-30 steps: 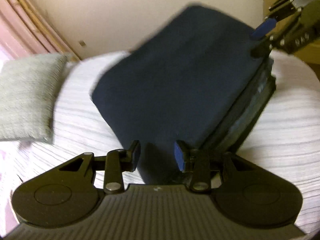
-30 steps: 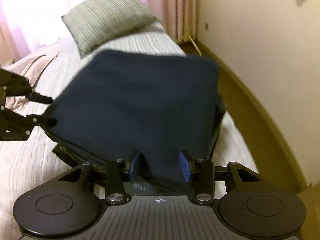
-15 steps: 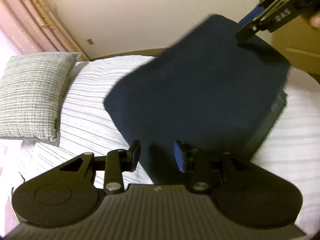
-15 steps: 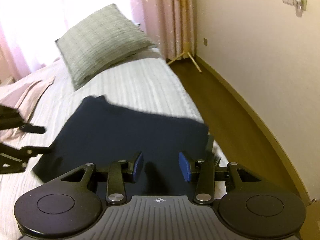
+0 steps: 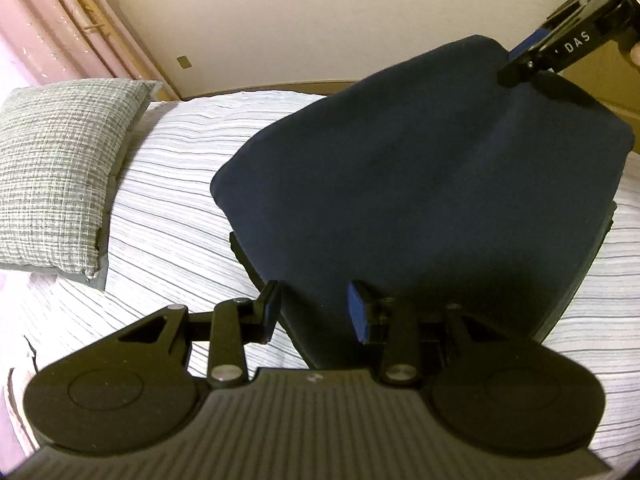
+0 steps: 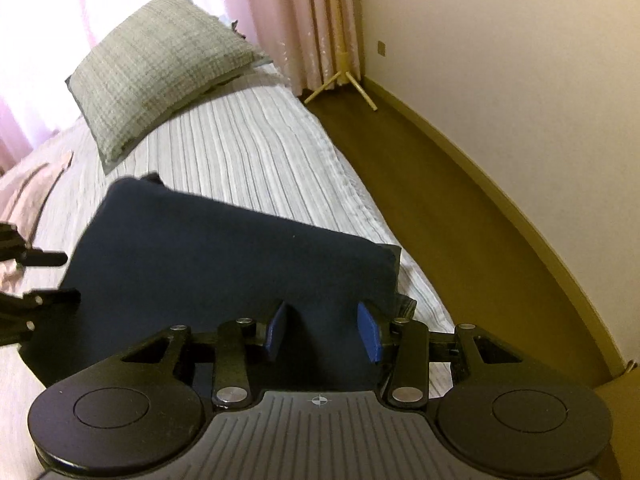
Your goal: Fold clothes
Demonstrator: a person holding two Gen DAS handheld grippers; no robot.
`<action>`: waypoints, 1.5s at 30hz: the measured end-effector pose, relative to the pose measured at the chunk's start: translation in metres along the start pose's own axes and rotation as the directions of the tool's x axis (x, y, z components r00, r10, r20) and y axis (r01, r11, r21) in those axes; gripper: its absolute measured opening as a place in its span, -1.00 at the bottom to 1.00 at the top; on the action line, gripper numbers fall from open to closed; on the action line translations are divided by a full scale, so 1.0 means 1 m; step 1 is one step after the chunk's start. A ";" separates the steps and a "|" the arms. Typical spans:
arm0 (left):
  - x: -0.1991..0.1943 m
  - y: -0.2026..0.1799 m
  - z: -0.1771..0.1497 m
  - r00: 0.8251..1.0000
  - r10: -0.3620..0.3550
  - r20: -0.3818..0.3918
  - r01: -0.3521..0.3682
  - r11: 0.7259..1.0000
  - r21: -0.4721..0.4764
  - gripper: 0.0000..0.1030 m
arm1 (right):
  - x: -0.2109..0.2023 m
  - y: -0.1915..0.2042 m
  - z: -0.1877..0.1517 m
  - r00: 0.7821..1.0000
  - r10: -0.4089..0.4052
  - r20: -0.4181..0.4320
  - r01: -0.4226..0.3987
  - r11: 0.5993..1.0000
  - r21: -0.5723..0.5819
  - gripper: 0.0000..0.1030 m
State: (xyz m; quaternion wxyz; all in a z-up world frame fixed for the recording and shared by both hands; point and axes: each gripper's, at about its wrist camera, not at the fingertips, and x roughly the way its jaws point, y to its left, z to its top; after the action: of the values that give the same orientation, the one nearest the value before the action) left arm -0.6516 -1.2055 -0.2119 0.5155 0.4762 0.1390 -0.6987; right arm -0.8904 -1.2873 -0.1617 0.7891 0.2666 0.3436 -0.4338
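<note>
Navy garment (image 5: pixel 420 184) lies folded on the bed (image 5: pixel 180 184), pillow (image 5: pixel 52 184) at 10 o'clock; left hand-held gripper (image 5: pixel 316 308) and right hand-held gripper (image 6: pixel 322 330) both spread, gripping nothing; press edges flat, square corners.

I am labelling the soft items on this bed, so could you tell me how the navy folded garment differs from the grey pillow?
The navy garment is plain and dark; the grey pillow is pale with a woven check. The garment lies folded flat directly ahead of both open grippers, left gripper and right gripper; the pillow sits plump, farther up the bed by the curtains. Both rest on the striped bedspread.
</note>
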 end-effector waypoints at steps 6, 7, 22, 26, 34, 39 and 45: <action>-0.031 0.001 -0.009 0.999 -0.004 0.039 0.006 1.000 -0.027 -0.35 | -0.039 0.029 -0.028 0.998 0.037 0.055 -0.037 0.999 -0.002 -0.17; -0.037 -0.001 -0.013 0.999 -0.010 0.044 0.011 0.999 -0.035 -0.35 | -0.042 0.034 -0.036 0.998 0.050 0.042 -0.050 0.999 0.000 -0.17; -0.075 -0.021 -0.049 1.000 -0.001 0.000 0.001 0.987 -0.163 0.23 | -0.075 0.055 -0.095 1.000 0.022 -0.017 -0.021 0.996 0.083 0.07; -0.102 -0.028 -0.072 1.000 0.028 -0.006 -0.029 0.951 -0.309 0.61 | -0.085 0.073 -0.119 0.999 0.003 -0.043 0.002 0.995 0.102 0.68; -0.148 -0.048 -0.100 1.000 -0.008 -0.017 0.000 0.902 -0.432 0.68 | -0.126 0.100 -0.140 0.998 -0.034 -0.057 0.039 0.996 0.079 0.68; -0.182 -0.055 -0.108 0.999 -0.026 0.041 0.040 0.916 -0.399 0.68 | -0.158 0.120 -0.150 0.996 -0.077 -0.033 0.080 0.992 0.096 0.68; -0.210 -0.058 -0.122 0.994 -0.085 0.072 0.104 0.940 -0.325 0.69 | -0.206 0.151 -0.170 0.983 -0.181 0.016 0.175 0.967 0.183 0.68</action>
State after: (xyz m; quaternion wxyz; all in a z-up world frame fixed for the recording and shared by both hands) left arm -0.6345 -0.9737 -0.1210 0.5571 0.3563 0.2613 -0.7031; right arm -0.8919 -0.9889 -0.0892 0.7248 0.2984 0.3125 -0.5366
